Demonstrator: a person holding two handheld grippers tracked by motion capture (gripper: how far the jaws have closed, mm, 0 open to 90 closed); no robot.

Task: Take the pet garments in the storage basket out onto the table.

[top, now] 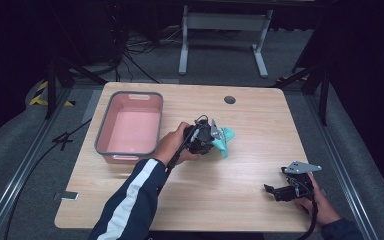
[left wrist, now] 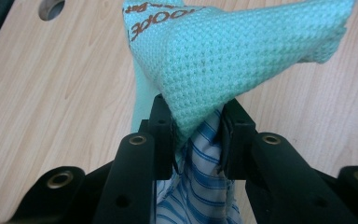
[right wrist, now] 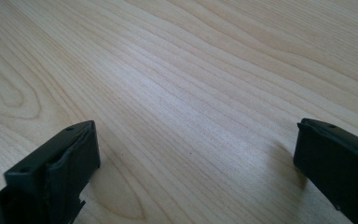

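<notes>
The left hand-held gripper (top: pixel 214 134) was clamped on cloth: its two black jaws pinched one teal waffle-weave cloth (left wrist: pixel 233 56) with brown lettering, and one blue-and-white striped cloth (left wrist: pixel 200 186) sat between the same jaws, just beneath the teal one. In the high view the teal cloth (top: pixel 226 139) hung from the jaw tips, just above the middle of the tabletop (top: pixel 240 190). The left hand (top: pixel 172 145), in a dark sleeve with a white stripe, held that hand-held gripper from behind.

The right hand-held gripper (top: pixel 271 190) stood well apart, toward the near right corner of the tabletop, with its two jaws spread wide and nothing between them. The right hand (top: pixel 316 202) gripped it from behind, and a grey three-cornered plate topped it.

Off to the left of the left hand-held gripper, near the hand, sat one pink bin (top: pixel 152 112) with a grey rim. Beyond the left hand-held gripper, near the far edge, was one round cable hole (top: pixel 229 99).

The tabletop was light wood with visible grain. Around it lay grey carpet, metal floor rails, loose black cables and one white table frame (top: pixel 224 22) at the back of a dark room.
</notes>
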